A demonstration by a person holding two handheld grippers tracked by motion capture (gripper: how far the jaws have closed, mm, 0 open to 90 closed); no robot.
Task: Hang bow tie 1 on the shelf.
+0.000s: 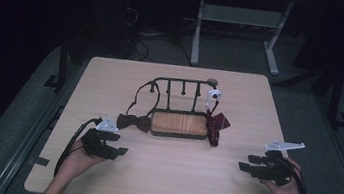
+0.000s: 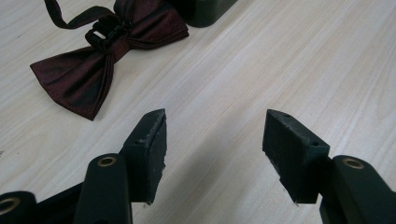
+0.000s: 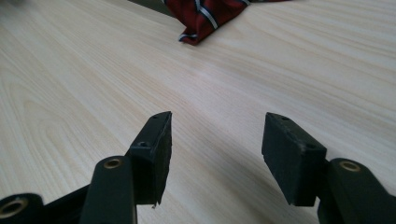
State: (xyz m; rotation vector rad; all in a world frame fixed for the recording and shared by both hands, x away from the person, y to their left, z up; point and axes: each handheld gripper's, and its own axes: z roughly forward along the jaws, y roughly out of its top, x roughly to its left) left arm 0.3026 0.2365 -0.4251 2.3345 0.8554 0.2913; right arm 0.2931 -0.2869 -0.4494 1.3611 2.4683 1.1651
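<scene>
Two bow ties flank the rack (image 1: 179, 124) on the bench (image 1: 164, 181): a maroon one (image 1: 133, 121) left, near the left hand-held gripper (image 1: 121, 151); a striped one (image 1: 217, 123) right, farther from the right hand-held gripper (image 1: 243, 167). Both jaws gape wide, empty.

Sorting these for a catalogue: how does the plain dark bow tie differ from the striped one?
The plain maroon bow tie lies flat, spread at the wooden rack's left end; the red striped bow tie sits crumpled at its right end. The plain one's strap loops up to the rack's rail. Both rest on the table.
</scene>
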